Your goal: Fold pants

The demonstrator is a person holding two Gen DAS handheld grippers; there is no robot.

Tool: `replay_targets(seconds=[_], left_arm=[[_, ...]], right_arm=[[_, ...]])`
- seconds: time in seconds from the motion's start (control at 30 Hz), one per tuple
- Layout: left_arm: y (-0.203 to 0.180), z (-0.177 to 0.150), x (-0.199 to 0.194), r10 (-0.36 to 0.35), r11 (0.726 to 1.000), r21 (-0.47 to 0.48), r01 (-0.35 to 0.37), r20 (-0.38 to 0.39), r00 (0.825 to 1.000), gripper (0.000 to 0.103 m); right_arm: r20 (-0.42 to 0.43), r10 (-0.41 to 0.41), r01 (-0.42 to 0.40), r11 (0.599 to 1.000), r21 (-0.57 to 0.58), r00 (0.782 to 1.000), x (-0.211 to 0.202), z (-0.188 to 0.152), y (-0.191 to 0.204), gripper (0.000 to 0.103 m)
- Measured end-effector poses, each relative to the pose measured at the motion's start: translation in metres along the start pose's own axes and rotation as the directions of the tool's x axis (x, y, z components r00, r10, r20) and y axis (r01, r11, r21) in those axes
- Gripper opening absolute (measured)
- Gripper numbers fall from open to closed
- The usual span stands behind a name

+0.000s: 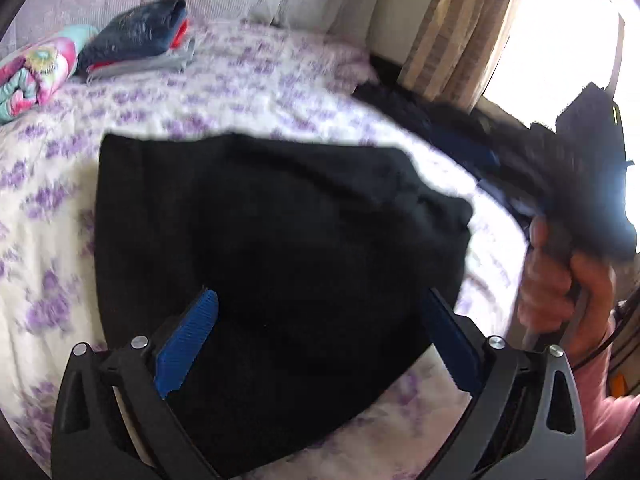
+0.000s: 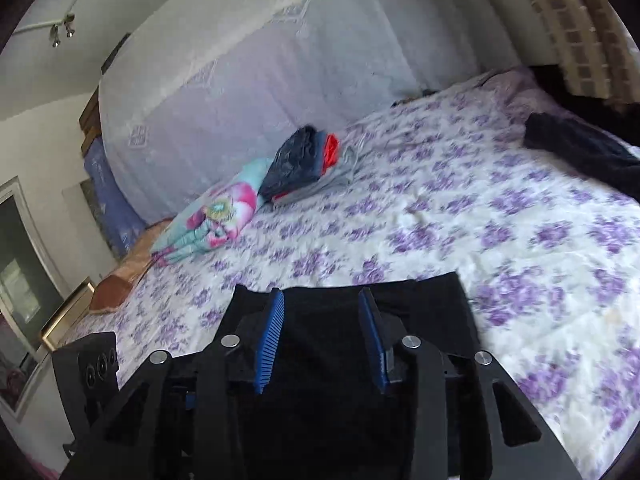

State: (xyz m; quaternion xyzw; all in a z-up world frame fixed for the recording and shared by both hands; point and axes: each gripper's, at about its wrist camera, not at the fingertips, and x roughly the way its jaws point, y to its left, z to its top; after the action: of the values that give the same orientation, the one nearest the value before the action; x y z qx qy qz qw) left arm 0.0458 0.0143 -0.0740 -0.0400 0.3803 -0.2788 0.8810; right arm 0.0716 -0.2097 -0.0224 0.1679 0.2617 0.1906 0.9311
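- I had the black pants (image 1: pixel 272 240) lying on the floral bedspread (image 1: pixel 52 208), already gathered into a compact dark block, which I judged to be a fold or two into the job.
- My left gripper (image 1: pixel 320 340) hung above the near part of that block with its blue pads (image 1: pixel 188 344) spread wide and nothing between them; I read it as released, held over the cloth in order to come down on an edge.
- From the left wrist view the pants filled the space between the fingers and ran on beyond them, so the cloth lay under and ahead of the claw, not in it. Whether the tips touched the fabric I could not tell.
- My right gripper (image 2: pixel 322 340) was also parted, its pads (image 2: pixel 270 344) standing either side of a strip of black cloth (image 2: pixel 344 320). The fabric sat between the fingers, but I saw no pinch, so I took it as unclenched.
- The person's right hand (image 1: pixel 560 280) showed in the left view, wrapped round the other tool's handle, off to the right of the pants.
- A stack of folded clothes (image 2: pixel 308 164) sat far up the bed beside a bright floral bundle (image 2: pixel 212 220), well apart from my work; I supposed finished pieces went there.
- More dark clothing (image 2: pixel 580 152) lay near the far right edge of the bed, likely waiting its turn.
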Motion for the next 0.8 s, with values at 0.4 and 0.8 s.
replay_targets(seconds=[0.4, 0.8], left_arm=[[-0.003, -0.002, 0.004, 0.034, 0.999, 0.039, -0.034, -0.005, 0.999, 0.098], [-0.005, -0.008, -0.002, 0.049, 0.997, 0.064, -0.048, -0.012, 0.999, 0.099]], right_arm=[[0.000, -0.108, 0.108, 0.989, 0.103, 0.994, -0.027, -0.009, -0.036, 0.030], [-0.089, -0.065, 0.060, 0.997, -0.054, 0.994, -0.057, -0.092, -0.037, 0.044]])
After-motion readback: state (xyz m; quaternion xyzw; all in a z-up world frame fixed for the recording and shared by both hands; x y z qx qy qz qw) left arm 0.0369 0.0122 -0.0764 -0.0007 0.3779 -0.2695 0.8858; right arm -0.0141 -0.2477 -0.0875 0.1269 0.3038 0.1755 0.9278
